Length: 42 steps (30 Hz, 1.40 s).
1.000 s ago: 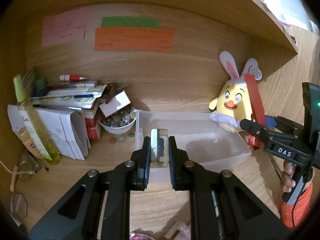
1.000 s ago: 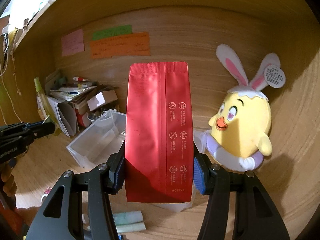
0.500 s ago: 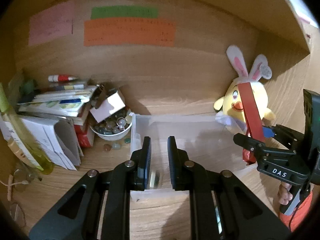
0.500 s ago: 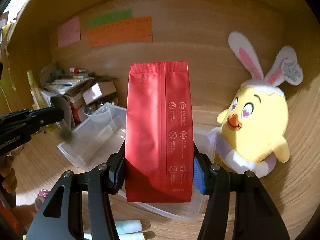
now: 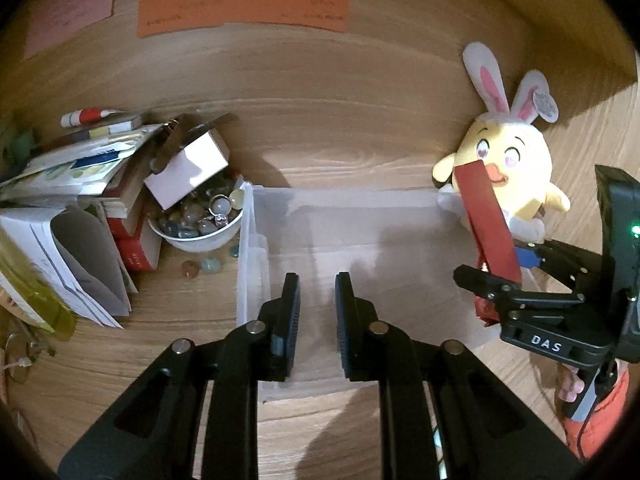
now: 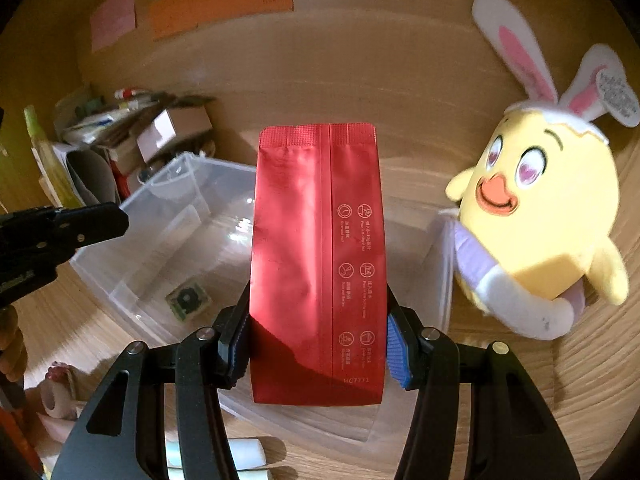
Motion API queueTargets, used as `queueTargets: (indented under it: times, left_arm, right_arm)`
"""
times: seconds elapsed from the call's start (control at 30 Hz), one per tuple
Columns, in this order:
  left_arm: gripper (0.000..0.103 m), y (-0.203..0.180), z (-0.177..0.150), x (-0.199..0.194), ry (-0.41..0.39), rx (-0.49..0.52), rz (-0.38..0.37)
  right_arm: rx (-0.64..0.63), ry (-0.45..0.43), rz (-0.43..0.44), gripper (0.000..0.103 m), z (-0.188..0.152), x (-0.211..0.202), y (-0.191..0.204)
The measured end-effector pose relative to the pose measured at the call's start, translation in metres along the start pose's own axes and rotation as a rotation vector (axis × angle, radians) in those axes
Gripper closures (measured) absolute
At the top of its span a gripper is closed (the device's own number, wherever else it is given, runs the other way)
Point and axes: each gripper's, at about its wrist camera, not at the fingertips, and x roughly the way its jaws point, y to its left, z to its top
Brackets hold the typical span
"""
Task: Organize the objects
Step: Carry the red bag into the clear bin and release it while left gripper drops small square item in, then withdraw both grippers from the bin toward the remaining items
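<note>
Red pouch (image 6: 318,264) sat squeezed in the right hand-held gripper (image 6: 316,350) above the clear bin (image 6: 160,240); yellow chick toy (image 6: 536,216) at 3 o'clock. Left hand-held gripper (image 5: 317,308) stood narrow, holding nothing.

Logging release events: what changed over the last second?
The left hand-held gripper let go of its small square item, which now lies in the clear bin; its jaws stand open and empty. Both grippers moved closer to the bin. The right hand-held gripper still holds the red pouch.
</note>
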Motion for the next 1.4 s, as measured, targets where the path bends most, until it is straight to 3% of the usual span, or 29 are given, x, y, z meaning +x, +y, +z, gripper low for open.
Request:
queueTargets:
  times: [0.07, 0.1, 0.13, 0.23, 0.47, 0.53, 0.6, 0.77, 0.9, 1.2, 1.4]
  left_arm:
    - [0.086, -0.001, -0.002, 0.001, 0.011, 0.011, -0.008]
    - [0.084, -0.002, -0.002, 0.003, 0.025, 0.051, -0.065]
    - [0.079, -0.003, -0.003, 0.004, 0.031, 0.055, -0.068]
    - [0.067, -0.005, -0.004, 0.004, 0.030, 0.066, -0.059]
    - [0.050, -0.005, -0.005, 0.000, 0.027, 0.072, -0.051]
    - [0.046, -0.005, -0.005, -0.002, 0.023, 0.076, -0.050]
    - [0.041, -0.005, -0.005, -0.006, 0.016, 0.081, -0.047]
    - [0.028, -0.005, -0.006, -0.019, -0.013, 0.089, -0.031]
    - [0.022, -0.003, -0.007, -0.032, -0.029, 0.091, -0.026]
    - [0.009, -0.005, -0.017, -0.064, -0.075, 0.116, 0.000]
    - [0.008, -0.003, -0.030, -0.085, -0.098, 0.118, 0.011]
  right_arm:
    - [-0.004, 0.011, -0.008, 0.052, -0.001, 0.003, 0.001]
    - [-0.007, 0.015, -0.010, 0.052, -0.002, 0.004, 0.002]
    - [-0.010, 0.021, -0.011, 0.052, -0.002, 0.005, 0.003]
    - [-0.023, 0.036, -0.017, 0.052, -0.003, 0.010, 0.006]
    - [-0.043, 0.047, -0.039, 0.052, -0.004, 0.016, 0.014]
    - [-0.037, 0.053, -0.034, 0.048, -0.005, 0.015, 0.012]
    - [-0.031, 0.054, -0.029, 0.032, -0.004, 0.013, 0.011]
    - [-0.050, 0.014, -0.049, 0.028, -0.003, -0.001, 0.016]
    - [-0.073, -0.024, -0.072, 0.022, -0.001, -0.016, 0.024]
    - [-0.081, -0.102, -0.047, 0.022, -0.006, -0.061, 0.036]
    - [-0.082, -0.169, -0.039, 0.020, -0.020, -0.097, 0.038]
